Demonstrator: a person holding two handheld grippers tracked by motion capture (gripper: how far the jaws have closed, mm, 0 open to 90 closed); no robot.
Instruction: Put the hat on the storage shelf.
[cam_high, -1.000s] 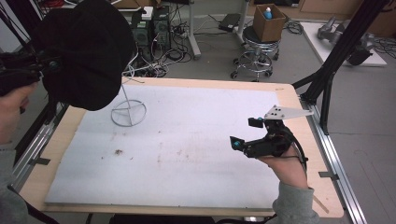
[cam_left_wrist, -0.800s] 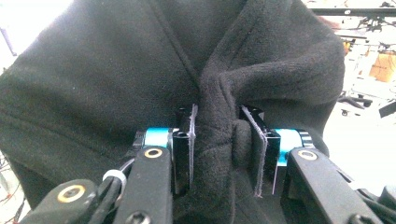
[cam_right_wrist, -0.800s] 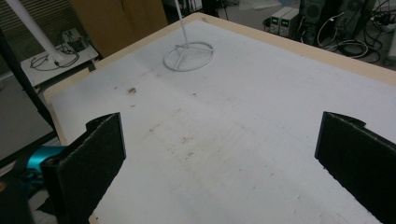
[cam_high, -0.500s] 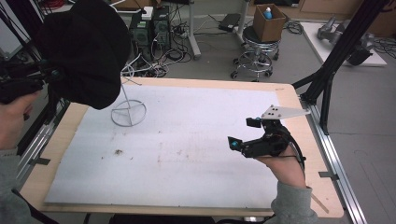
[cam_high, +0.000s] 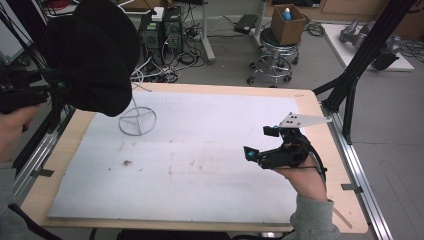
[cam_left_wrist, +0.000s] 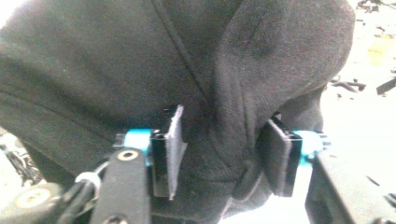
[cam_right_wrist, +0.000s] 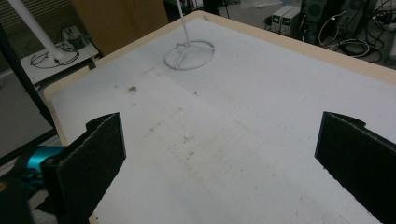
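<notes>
A black hat (cam_high: 92, 52) of soft fleece-like cloth is being hung on the top of a white wire stand (cam_high: 137, 120) at the far left corner of the table (cam_high: 210, 150). It is being kept well above the table top, with only the stand's ring base and thin rod seen below it.

The left tongs (cam_left_wrist: 219, 154) are being held at the hat's lower edge. A thick fold of the cloth is lying between their jaws, and the jaws have just been opening; a gap is showing beside the left pad (cam_left_wrist: 170, 149), so the fold is no longer being pinched. The right tongs (cam_right_wrist: 219, 163) are being held wide open and empty, low over the near right part of the table, well apart from the hat.

The hat is judged to be light, limp and not fragile. It is likely to sag and fold wherever it is being gripped, and the fuzzy cloth is unlikely to slip from padded jaws. A doubled seam or the brim edge is being offered as the best place to take hold. The slender stand may be tipped if the hat is tugged sideways.
</notes>
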